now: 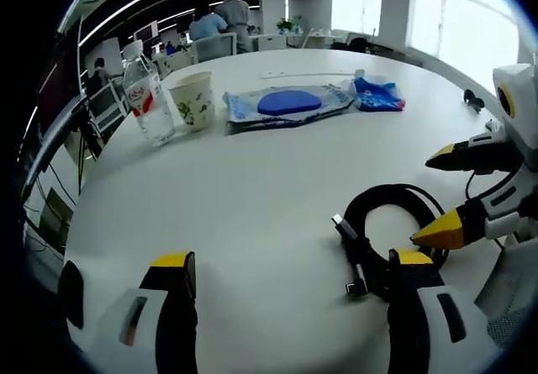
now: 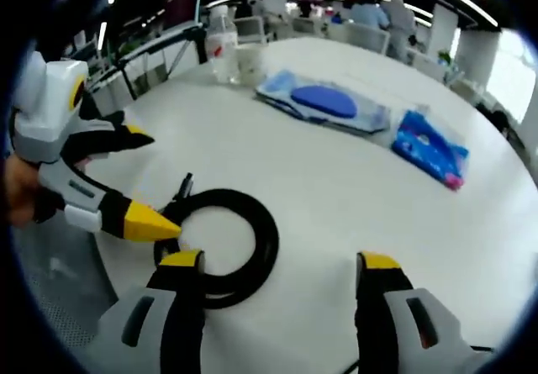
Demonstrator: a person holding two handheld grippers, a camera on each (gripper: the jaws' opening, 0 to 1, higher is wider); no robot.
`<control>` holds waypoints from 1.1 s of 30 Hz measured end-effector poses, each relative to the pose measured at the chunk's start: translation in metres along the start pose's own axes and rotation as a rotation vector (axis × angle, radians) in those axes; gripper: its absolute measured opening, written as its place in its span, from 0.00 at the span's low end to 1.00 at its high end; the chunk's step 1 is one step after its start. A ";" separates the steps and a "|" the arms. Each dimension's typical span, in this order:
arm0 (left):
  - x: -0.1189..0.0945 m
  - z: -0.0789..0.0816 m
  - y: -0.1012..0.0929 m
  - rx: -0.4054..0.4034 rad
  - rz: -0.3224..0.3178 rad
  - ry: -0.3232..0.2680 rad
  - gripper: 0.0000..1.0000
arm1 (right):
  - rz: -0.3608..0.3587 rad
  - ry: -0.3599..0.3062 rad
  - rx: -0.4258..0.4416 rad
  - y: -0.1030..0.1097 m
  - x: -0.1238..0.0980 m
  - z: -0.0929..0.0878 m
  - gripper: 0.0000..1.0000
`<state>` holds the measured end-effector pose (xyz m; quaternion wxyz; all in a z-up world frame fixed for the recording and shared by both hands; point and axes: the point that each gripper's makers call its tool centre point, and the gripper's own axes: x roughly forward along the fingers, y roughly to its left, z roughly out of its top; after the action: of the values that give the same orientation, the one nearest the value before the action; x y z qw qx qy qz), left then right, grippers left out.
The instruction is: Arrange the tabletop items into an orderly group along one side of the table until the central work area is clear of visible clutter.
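On the table (image 1: 252, 189), the cable (image 1: 391, 235) lies coiled near the front, and far behind it the bottle (image 1: 147, 97), cup (image 1: 193, 101), wipes pack (image 1: 286, 105) and small packet (image 1: 377, 94) sit in a row.

- My right jaw covers the near arc of the coiled black cable (image 1: 395, 231) in the left gripper view.
- Beyond my tongs, the print on the water bottle (image 1: 146, 97) is too small to read.
- Farther off, the paper cup (image 2: 249, 63) partly hides that bottle, and both are blurred.
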<state>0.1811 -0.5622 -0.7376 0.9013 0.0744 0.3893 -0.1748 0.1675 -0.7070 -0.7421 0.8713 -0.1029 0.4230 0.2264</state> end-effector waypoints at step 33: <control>0.006 -0.007 -0.012 0.027 0.008 0.106 0.87 | 0.002 0.086 -0.021 0.010 0.009 -0.003 0.59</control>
<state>0.1760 -0.5731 -0.7467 0.8790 0.0971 0.4340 -0.1720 0.1651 -0.6964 -0.7510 0.8509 -0.1216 0.4579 0.2269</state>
